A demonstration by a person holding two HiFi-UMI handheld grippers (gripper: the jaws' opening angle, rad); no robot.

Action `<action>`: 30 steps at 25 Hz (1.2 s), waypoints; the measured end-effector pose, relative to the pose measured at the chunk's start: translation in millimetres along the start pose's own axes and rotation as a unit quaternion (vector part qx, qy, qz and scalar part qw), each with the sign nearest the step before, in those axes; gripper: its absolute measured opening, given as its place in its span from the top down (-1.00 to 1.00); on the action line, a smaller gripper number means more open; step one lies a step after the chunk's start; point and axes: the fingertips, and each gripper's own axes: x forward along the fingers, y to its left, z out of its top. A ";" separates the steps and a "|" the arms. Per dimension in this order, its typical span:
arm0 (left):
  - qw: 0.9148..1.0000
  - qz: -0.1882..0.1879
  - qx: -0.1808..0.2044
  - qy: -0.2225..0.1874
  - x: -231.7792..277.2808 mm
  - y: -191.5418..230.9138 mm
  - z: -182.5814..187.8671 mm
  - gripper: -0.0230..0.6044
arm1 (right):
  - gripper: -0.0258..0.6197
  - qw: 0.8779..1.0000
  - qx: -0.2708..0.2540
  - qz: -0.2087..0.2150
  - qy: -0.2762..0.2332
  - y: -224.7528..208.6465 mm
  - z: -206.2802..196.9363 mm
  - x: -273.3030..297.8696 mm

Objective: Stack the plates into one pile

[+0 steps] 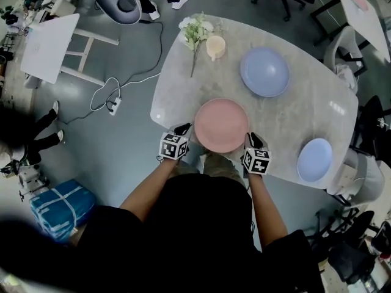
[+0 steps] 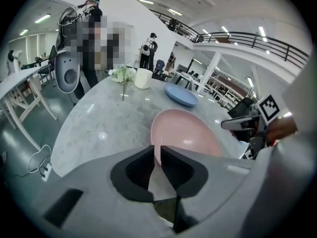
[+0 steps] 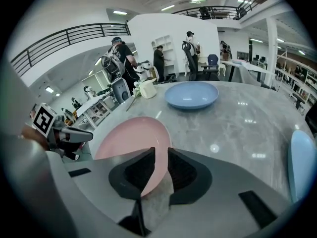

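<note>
Altogether three plates: one pink plate [image 1: 221, 125], two blue plates [image 1: 264, 71] [image 1: 314, 159].

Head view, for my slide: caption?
Left gripper and right gripper flank pink plate; large blue plate and small blue plate lie apart.

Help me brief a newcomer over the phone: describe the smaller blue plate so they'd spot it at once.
On the grey marble-look table lie three plates. Look at its near right edge, right of the pink plate. The smaller blue plate lies there alone: blue like the larger blue plate farther back, but clearly smaller.
</note>
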 end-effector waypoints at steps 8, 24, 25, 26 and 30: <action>0.998 -0.012 -0.038 0.052 26.2 4.1 -7.7 0.46 | 0.64 0.999 0.021 0.008 0.031 -16.6 -9.4 19.6; 0.993 -0.037 -0.017 0.108 56.7 -1.0 -20.3 0.55 | 0.64 0.993 0.096 -0.002 0.072 -21.8 -36.5 32.0; 0.993 -0.041 -0.011 0.113 58.3 -2.7 -22.6 0.58 | 0.64 0.993 0.096 -0.004 0.074 -19.5 -38.6 32.2; 0.992 -0.046 -0.008 0.115 59.3 -3.6 -23.8 0.60 | 0.64 0.993 0.095 -0.007 0.075 -16.7 -40.5 32.9; 0.991 -0.067 -0.015 0.116 59.5 -2.6 -23.5 0.64 | 0.76 0.990 0.119 -0.024 0.076 -12.7 -46.8 37.7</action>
